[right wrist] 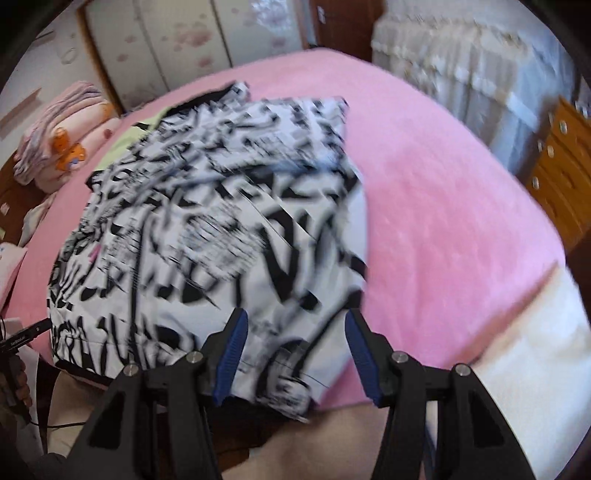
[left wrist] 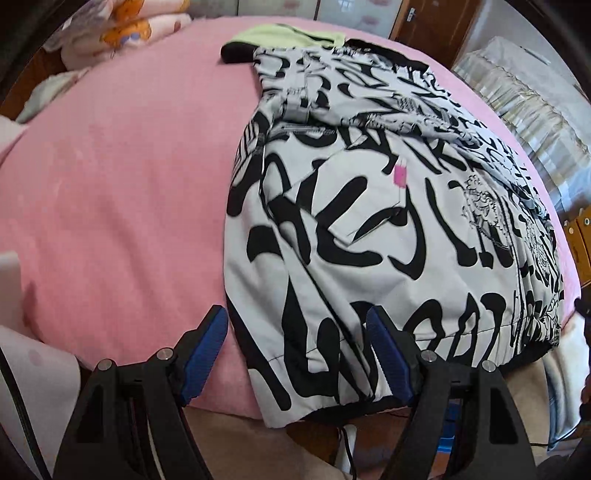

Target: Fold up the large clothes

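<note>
A large white jacket with black graffiti print (left wrist: 369,221) lies on the pink bed (left wrist: 122,192), folded into a long shape, its lime-green hood lining (left wrist: 284,35) at the far end. My left gripper (left wrist: 295,325) is open over the jacket's near left hem corner, holding nothing. In the right wrist view the jacket (right wrist: 207,229) is motion-blurred. My right gripper (right wrist: 295,328) is open above the jacket's near right corner, at the bed's front edge, holding nothing.
Folded pink bedding with orange bears (right wrist: 62,144) sits at the far left of the bed (right wrist: 443,206). A wardrobe (right wrist: 177,40) stands behind. A lace-covered piece (right wrist: 461,70) and wooden drawers (right wrist: 561,173) stand at the right. A white sheet (right wrist: 524,350) hangs off the near right edge.
</note>
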Action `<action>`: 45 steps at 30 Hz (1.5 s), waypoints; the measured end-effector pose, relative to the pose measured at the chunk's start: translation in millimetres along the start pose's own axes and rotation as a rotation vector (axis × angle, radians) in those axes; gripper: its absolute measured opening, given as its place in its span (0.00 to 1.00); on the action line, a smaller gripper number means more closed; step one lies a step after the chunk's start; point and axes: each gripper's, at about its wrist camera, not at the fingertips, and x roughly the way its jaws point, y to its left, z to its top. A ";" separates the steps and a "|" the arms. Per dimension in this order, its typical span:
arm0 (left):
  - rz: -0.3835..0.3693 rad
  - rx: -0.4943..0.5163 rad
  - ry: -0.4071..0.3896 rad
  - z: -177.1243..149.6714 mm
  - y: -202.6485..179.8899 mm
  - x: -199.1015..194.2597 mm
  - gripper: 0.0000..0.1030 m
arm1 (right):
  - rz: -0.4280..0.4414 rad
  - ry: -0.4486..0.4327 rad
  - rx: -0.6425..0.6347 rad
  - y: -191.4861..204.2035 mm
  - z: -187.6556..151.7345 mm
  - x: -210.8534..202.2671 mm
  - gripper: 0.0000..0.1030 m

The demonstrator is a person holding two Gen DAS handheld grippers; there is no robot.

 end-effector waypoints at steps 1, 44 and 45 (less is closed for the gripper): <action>0.001 -0.002 0.009 -0.9 0.5 3.1 0.74 | 0.028 0.025 0.023 -6.1 -2.1 5.4 0.53; -0.276 -0.122 0.121 20.3 -12.4 7.3 0.14 | 0.184 -0.011 -0.056 22.9 0.4 4.2 0.13; -0.326 -0.155 0.106 24.7 -10.5 0.2 0.14 | 0.208 -0.038 -0.040 21.6 6.3 -5.3 0.13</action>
